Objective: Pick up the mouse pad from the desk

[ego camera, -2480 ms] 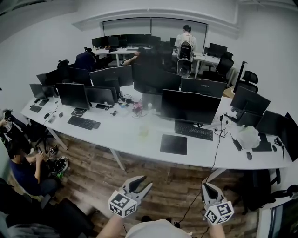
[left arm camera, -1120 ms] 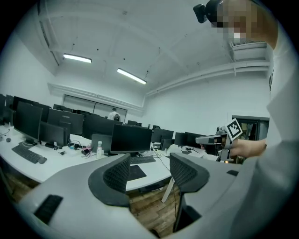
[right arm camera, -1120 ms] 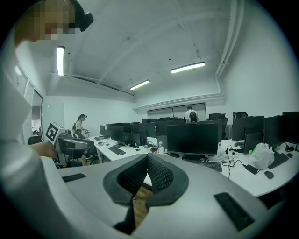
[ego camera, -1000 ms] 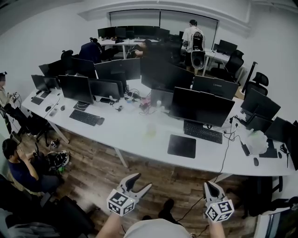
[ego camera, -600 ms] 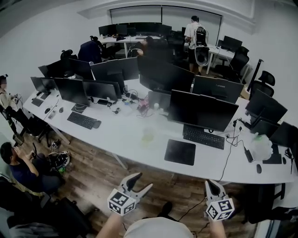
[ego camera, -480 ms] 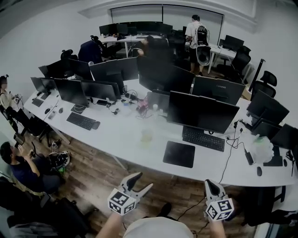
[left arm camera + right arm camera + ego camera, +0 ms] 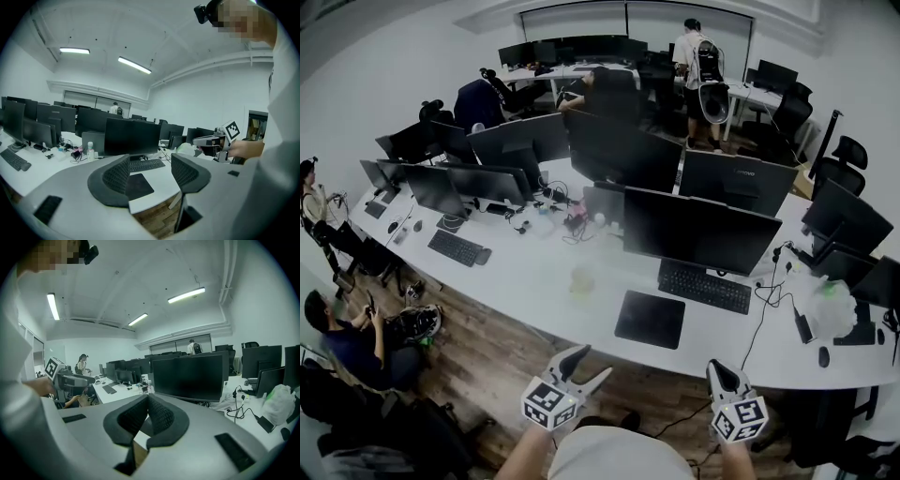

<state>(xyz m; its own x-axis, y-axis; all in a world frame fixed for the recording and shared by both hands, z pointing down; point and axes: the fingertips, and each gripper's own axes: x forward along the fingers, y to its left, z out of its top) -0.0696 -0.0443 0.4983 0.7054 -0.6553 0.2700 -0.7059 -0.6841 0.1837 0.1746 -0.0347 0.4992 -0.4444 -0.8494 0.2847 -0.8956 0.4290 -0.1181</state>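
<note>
In the head view, the long white desk (image 7: 534,281) sits closer to me than a second ago. The flat, matte black rectangular mouse pad (image 7: 650,319) has dropped lower in frame. It lies near the desk's front edge, just before the black keyboard (image 7: 705,286) and the wide black monitor (image 7: 701,230). Both tools hang over the brown wood-plank floor (image 7: 502,361), short of the desk. The left gripper (image 7: 592,362) has its jaws moderately apart and the right gripper (image 7: 713,367) is pinched together (both are empty).

In the left gripper view, the left gripper (image 7: 150,161) frames the mouse pad (image 7: 140,186) between its ribbed dark pads (image 7: 117,176), well beyond them.

In the right gripper view, the right gripper (image 7: 147,401) has its ribbed pads (image 7: 161,416) meeting at the tips on nothing. A dark monitor (image 7: 187,377) stands ahead, with a crumpled white plastic bag (image 7: 279,404) to its right.
</note>
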